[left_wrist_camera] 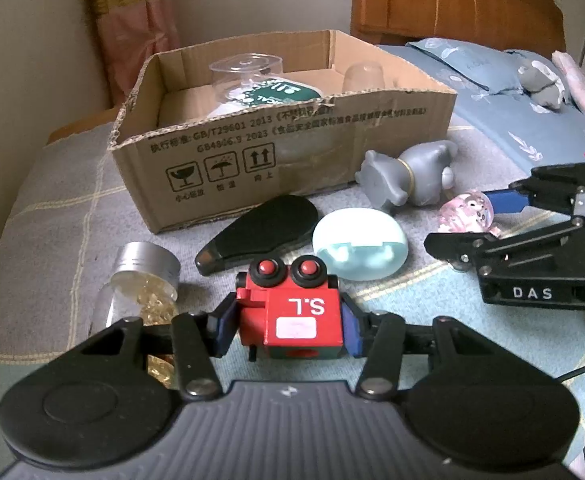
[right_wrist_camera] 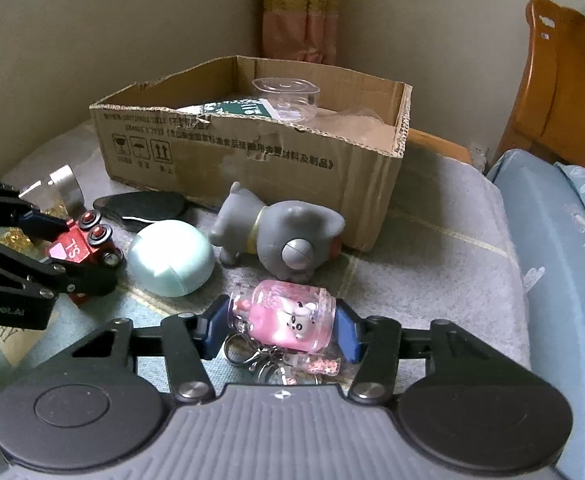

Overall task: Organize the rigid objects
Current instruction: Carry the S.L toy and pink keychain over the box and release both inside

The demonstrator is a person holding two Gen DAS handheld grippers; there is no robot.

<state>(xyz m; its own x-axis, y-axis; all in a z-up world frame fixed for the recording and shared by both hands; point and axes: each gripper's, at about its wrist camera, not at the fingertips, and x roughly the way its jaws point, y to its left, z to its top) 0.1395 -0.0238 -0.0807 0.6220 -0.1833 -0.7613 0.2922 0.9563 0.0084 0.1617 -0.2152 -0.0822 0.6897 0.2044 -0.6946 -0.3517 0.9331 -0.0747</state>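
Left gripper (left_wrist_camera: 288, 330): was closed on the red toy block (left_wrist_camera: 292, 312); the blue pads were pressed against its two side faces, so the "S.L" face was left exposed toward the camera. The flat sides were judged to give the firmest seat.

Right gripper (right_wrist_camera: 284, 328): was closed on the pink keychain bottle (right_wrist_camera: 288, 320), clamped across its ends. The key ring and small charm vial were left hanging loose beneath, toward the camera, since only the rigid body offered a surface to grip.

Cardboard box (left_wrist_camera: 292, 152): was positioned at the back of the bedspread (left_wrist_camera: 52, 220), top open, near wall torn along its edge. A clear plastic cup (left_wrist_camera: 246, 74) and a green-and-white package were already contained in it; it was judged to be the collection point.

Items not yet collected: a grey animal figurine (left_wrist_camera: 408, 178) was lying on its side just in front of the box; a pale blue oval case (left_wrist_camera: 358, 242) and a black flat case (left_wrist_camera: 260, 230) were lying side by side between the box and the red block; a silver-lidded jar (left_wrist_camera: 140, 284) with gold contents was tipped over at the left.

Step in hand: both items were judged secured for simultaneous transfer to the box.

Caution: the dangling ring could snag on the torn box wall if carried low.
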